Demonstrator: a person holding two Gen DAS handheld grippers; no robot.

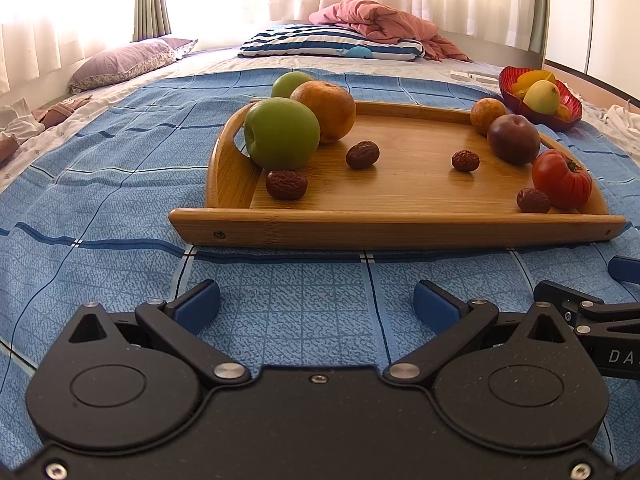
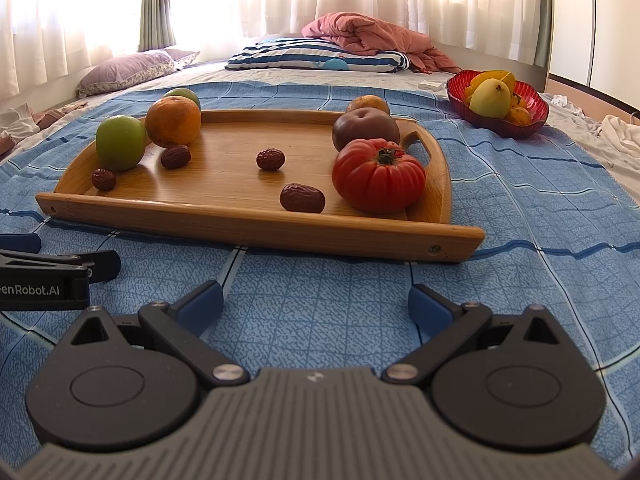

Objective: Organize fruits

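Note:
A wooden tray (image 1: 400, 228) (image 2: 248, 216) lies on the blue bedspread. On it sit a green apple (image 1: 282, 134) (image 2: 120, 142), an orange (image 1: 326, 110) (image 2: 173, 121), a dark plum (image 1: 514, 140) (image 2: 365, 126), a red tomato (image 1: 562, 179) (image 2: 378, 175), a small orange (image 1: 488, 116) and several dried red dates (image 1: 286, 185) (image 2: 302, 198). A second green apple (image 1: 291, 83) stands behind the orange. My left gripper (image 1: 316, 306) is open and empty in front of the tray. My right gripper (image 2: 316, 306) is open and empty too.
A red glass bowl (image 1: 570, 118) (image 2: 534, 118) holding a pear and yellow fruit stands at the far right. Pillows (image 2: 316, 58) and a pink blanket (image 2: 372, 34) lie at the head of the bed. Bare blue bedspread (image 1: 100, 200) spreads to the left of the tray.

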